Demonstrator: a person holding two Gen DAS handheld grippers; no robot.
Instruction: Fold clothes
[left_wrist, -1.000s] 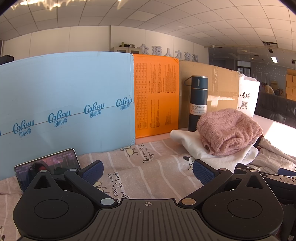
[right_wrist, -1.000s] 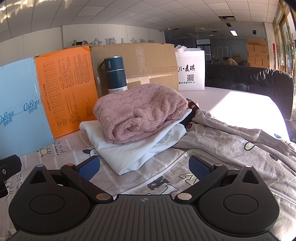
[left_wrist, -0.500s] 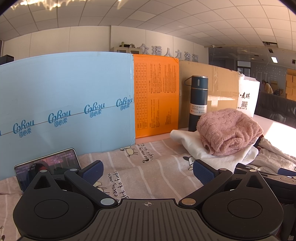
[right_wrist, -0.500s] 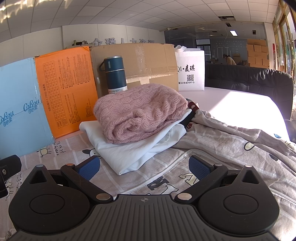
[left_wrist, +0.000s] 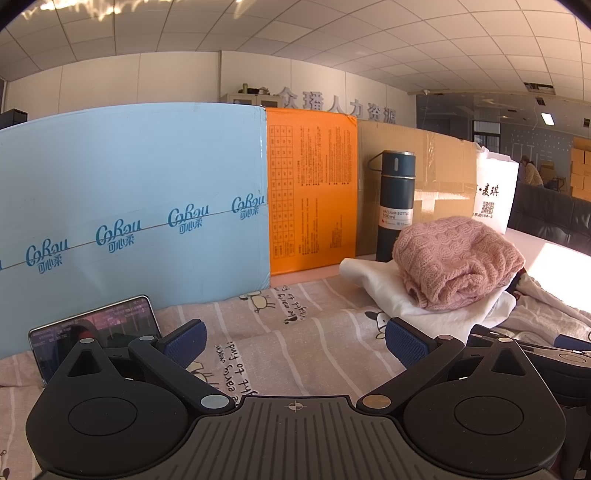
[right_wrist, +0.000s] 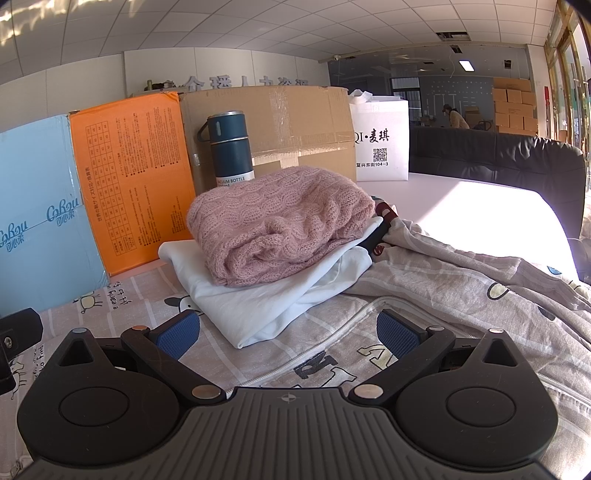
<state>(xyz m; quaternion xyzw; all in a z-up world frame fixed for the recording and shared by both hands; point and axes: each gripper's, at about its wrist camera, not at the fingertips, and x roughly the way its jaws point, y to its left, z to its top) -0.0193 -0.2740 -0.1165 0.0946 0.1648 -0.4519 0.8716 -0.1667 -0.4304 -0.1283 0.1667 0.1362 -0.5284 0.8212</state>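
A folded pink knit sweater (left_wrist: 458, 262) (right_wrist: 277, 225) lies on top of a folded white garment (left_wrist: 413, 302) (right_wrist: 266, 299). Both rest on a pink striped cartoon-print cloth (left_wrist: 295, 336) (right_wrist: 443, 295) that is spread flat in front and wrinkled to the right. My left gripper (left_wrist: 295, 341) hangs open low over the flat cloth, left of the stack, holding nothing. My right gripper (right_wrist: 288, 332) is open too, its fingers either side of the white garment's near corner, not touching it. The right gripper's body shows at the right edge of the left wrist view.
A blue board (left_wrist: 129, 221), an orange box (left_wrist: 314, 192) and a cardboard box (right_wrist: 280, 122) wall off the back. A dark blue vacuum bottle (left_wrist: 397, 203) (right_wrist: 231, 147) stands behind the stack. A phone (left_wrist: 96, 332) leans at left. A white bag (right_wrist: 382, 147) and black seat (right_wrist: 498, 162) stand at right.
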